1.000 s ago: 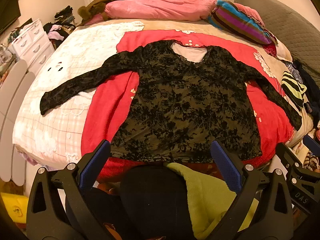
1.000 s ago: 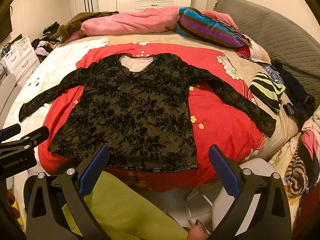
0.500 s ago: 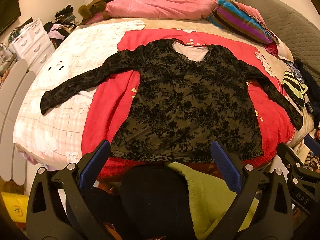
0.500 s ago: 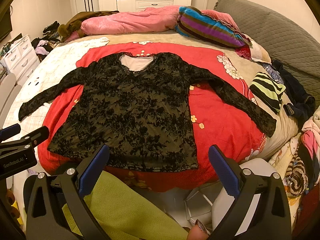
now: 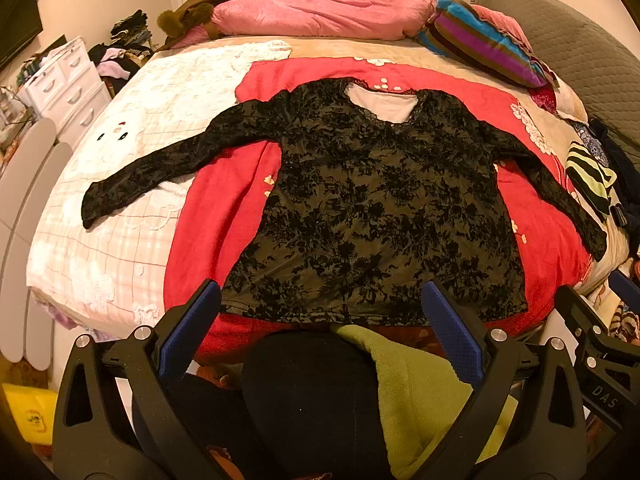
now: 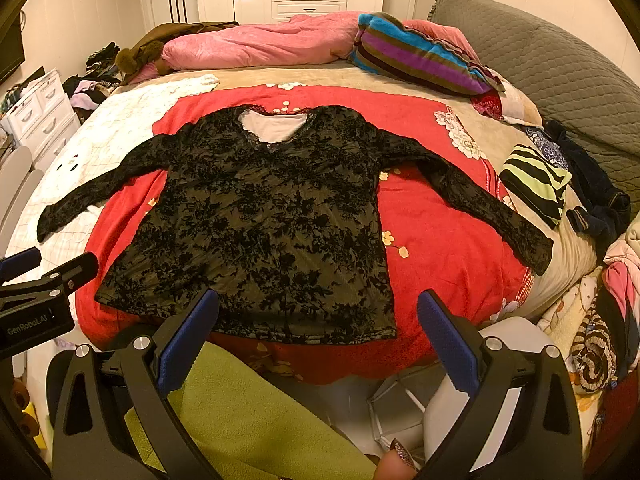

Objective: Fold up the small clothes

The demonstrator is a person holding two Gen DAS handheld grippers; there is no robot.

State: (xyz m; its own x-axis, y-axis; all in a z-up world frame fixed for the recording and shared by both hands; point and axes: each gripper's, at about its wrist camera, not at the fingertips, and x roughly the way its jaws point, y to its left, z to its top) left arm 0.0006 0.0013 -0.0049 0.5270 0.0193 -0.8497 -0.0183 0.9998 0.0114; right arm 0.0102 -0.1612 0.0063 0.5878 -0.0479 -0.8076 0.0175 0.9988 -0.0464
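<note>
A black floral blouse [image 5: 380, 208] lies flat and face up on a red blanket [image 5: 224, 216] spread over the bed [image 5: 120, 184], both sleeves stretched out sideways, the hem nearest the cameras. The left gripper [image 5: 320, 320] hangs just short of the hem, its blue-padded fingers [image 5: 188, 328] spread wide with nothing between them. The right gripper [image 6: 318, 320] sits near the hem too, fingers [image 6: 448, 340] equally wide and empty. A green fleece [image 6: 240, 412] lies below both. A striped pillow [image 6: 420, 60] and pink quilt [image 6: 256, 48] rest at the far end; what looks like a folded striped garment [image 6: 536, 180] sits beside the right sleeve.
</note>
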